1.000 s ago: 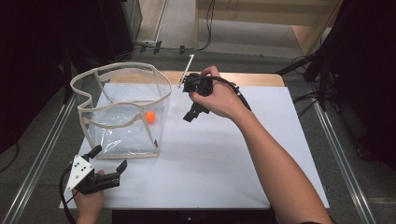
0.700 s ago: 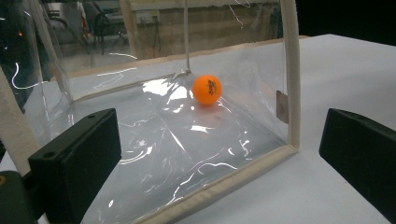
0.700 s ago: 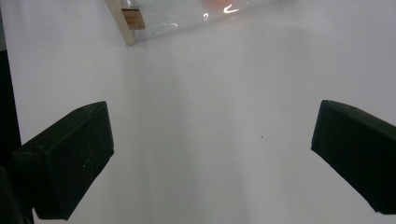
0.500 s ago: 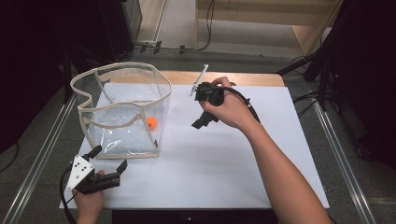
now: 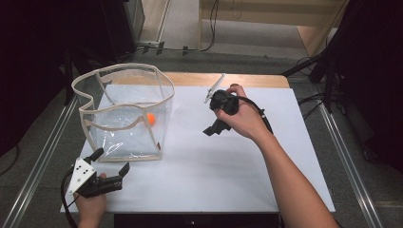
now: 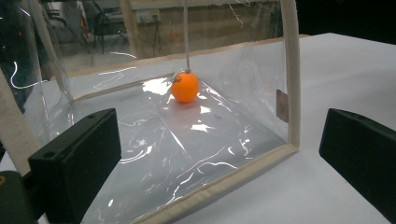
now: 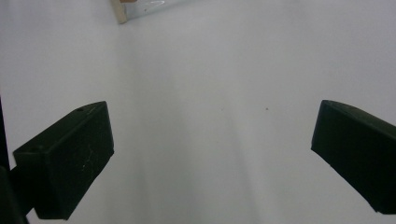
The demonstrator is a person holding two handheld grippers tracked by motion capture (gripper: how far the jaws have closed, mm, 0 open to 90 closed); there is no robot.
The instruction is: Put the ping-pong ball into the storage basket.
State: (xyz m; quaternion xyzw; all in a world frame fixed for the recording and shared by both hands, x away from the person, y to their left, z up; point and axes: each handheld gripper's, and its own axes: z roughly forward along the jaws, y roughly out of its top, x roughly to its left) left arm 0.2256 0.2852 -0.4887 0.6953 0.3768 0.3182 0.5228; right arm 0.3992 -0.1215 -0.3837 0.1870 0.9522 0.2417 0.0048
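Inside, the orange ball (image 6: 185,87) rests in the upright clear bag (image 5: 124,137).

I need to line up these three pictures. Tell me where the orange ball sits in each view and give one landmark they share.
High view: the orange ball lies inside the clear bag, left of centre, near its right wall.
Left gripper view: upper centre, on the bag's floor, between and beyond the open jaws.
Right gripper view: not in it.
Shared landmark: the bag's beige-trimmed corner on the white table.
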